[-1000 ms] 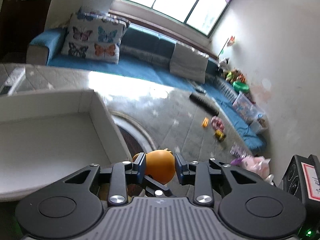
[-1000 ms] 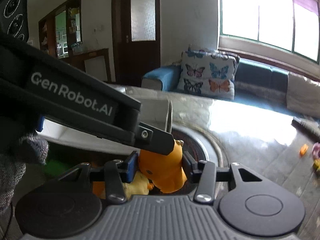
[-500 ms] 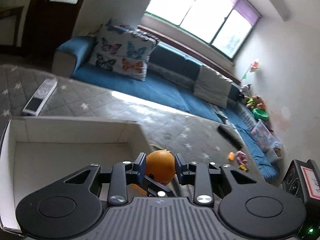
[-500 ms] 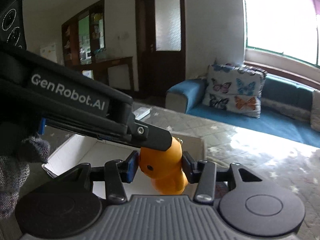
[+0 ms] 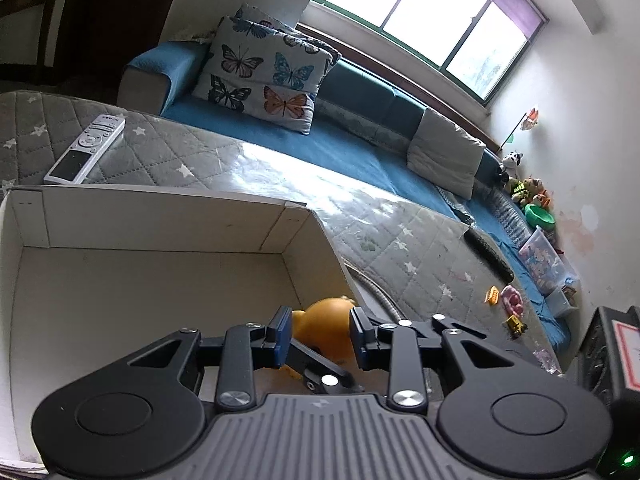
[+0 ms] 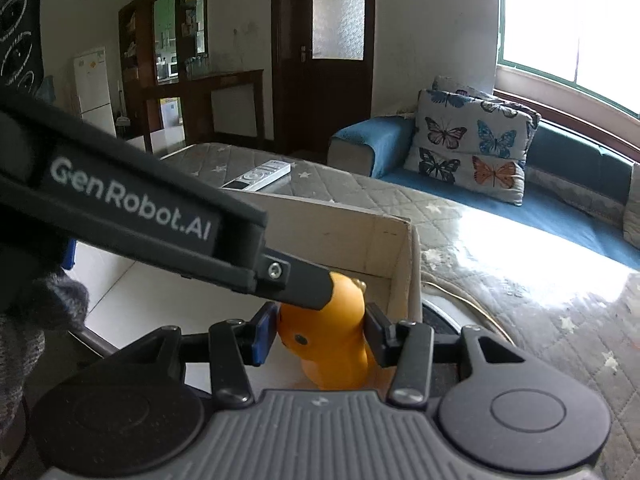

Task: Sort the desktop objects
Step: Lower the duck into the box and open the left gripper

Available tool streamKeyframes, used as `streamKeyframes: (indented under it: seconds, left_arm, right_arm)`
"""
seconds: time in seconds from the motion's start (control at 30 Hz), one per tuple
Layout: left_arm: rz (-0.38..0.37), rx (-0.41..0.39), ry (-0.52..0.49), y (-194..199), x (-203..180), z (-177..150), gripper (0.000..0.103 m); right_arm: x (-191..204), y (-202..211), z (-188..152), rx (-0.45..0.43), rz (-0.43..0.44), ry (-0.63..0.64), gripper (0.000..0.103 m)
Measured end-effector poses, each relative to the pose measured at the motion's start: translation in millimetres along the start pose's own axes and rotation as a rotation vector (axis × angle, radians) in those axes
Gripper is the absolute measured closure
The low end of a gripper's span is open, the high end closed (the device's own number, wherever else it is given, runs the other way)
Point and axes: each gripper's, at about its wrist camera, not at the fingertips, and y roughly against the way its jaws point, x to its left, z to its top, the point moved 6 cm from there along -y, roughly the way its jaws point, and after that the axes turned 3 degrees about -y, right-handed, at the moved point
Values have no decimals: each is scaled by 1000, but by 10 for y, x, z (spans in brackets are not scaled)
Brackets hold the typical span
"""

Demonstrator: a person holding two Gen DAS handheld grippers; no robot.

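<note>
An orange toy duck (image 5: 324, 322) (image 6: 324, 344) hangs over the near right corner of a white cardboard box (image 5: 160, 200) (image 6: 340, 236). My left gripper (image 5: 320, 338) is shut on the duck, its pads on both sides. From the right wrist view one of the left gripper's fingers (image 6: 296, 280) reaches in from the left, with its tip on the duck's top. My right gripper (image 6: 320, 334) has the duck's body between its pads; its jaws are opening, though both pads still touch the toy. The box interior looks bare where it shows.
A white remote (image 5: 84, 148) (image 6: 260, 174) lies on the grey quilted cover (image 5: 400, 248) behind the box. Small toys (image 5: 508, 300) and a long black object (image 5: 488, 254) lie to the right. A blue sofa with a butterfly pillow (image 5: 268, 76) stands beyond. A gloved hand (image 6: 24, 340) is at left.
Both grippers carried the duck from beside the box to over its near right corner and sank a little. More of the box's inside now shows.
</note>
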Motion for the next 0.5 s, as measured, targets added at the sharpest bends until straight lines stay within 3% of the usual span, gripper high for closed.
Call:
streamKeyframes:
  seconds: [0.5]
  left_arm:
    - [36,-51,-63,425,-199,-234,69]
  right_arm:
    - [-70,707,-176,-56,-32,-22,34]
